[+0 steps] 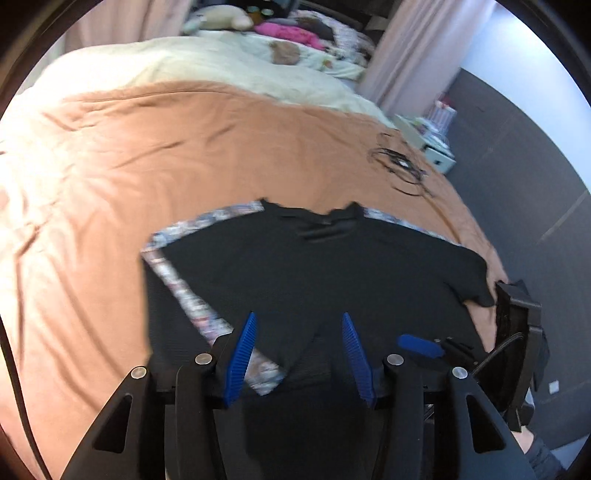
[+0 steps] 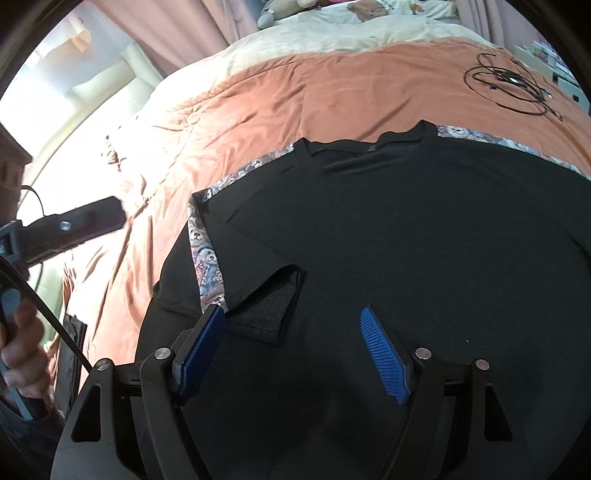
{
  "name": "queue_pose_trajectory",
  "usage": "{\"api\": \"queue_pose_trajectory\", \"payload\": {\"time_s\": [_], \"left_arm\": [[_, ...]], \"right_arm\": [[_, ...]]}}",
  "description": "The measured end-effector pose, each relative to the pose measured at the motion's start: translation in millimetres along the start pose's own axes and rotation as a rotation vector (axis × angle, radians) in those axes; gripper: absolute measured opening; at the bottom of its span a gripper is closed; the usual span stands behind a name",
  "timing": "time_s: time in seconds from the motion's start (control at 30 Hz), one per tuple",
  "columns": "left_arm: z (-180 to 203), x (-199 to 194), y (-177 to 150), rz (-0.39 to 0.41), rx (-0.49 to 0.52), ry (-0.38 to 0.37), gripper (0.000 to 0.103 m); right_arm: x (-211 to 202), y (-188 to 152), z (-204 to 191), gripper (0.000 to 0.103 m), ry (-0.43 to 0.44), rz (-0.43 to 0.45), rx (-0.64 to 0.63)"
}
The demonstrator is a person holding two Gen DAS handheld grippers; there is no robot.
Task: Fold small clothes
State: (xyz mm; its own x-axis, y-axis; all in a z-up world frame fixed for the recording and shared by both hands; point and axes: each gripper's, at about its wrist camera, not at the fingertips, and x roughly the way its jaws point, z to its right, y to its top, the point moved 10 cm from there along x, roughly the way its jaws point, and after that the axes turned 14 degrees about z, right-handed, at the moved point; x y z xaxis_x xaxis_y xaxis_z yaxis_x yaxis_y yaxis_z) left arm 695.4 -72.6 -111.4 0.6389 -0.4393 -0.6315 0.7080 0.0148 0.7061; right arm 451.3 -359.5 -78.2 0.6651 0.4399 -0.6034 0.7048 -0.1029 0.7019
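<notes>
A black T-shirt (image 1: 314,266) with patterned shoulder trim (image 1: 184,291) lies flat on the orange bedspread (image 1: 147,147), collar toward the far side. Its left sleeve (image 2: 269,302) is folded in over the body. My left gripper (image 1: 299,317) hovers open over the shirt's lower part, and its blue pads (image 1: 240,354) touch no cloth. My right gripper (image 2: 291,312) also stands open, just above the folded sleeve, with nothing pinched. The right gripper's blue pad (image 1: 419,345) shows at the shirt's right edge. A hand (image 2: 22,350) holds the left gripper at the far left.
A coil of black cable (image 1: 402,166) lies on the bedspread beyond the shirt's right shoulder. A cream duvet (image 1: 221,62), plush toys (image 1: 221,18) and pink clothes (image 1: 291,33) fill the bed's far end. The bed edge and dark floor (image 1: 517,166) are on the right.
</notes>
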Motion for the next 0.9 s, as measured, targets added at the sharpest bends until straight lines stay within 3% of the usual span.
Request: {"api": "queue_pose_trajectory", "payload": {"time_s": [0.2, 0.3, 0.37, 0.5, 0.9], "left_arm": [[-70, -21, -25, -0.014, -0.049, 0.166, 0.051], [-98, -26, -48, -0.041, -0.111, 0.208, 0.049], [-113, -26, -64, -0.060, -0.146, 0.228, 0.042], [-130, -25, -83, -0.073, -0.188, 0.233, 0.042], [-155, 1, -112, -0.106, -0.219, 0.242, 0.040]], "right_arm": [[25, -1, -26, 0.075, 0.008, -0.031, -0.123], [36, -2, -41, 0.075, 0.021, -0.041, -0.173], [44, -4, -48, 0.075, 0.023, -0.057, -0.193], [63, -9, -65, 0.074, 0.035, -0.082, -0.248], [122, -37, -94, 0.052, 0.009, -0.184, -0.384]]}}
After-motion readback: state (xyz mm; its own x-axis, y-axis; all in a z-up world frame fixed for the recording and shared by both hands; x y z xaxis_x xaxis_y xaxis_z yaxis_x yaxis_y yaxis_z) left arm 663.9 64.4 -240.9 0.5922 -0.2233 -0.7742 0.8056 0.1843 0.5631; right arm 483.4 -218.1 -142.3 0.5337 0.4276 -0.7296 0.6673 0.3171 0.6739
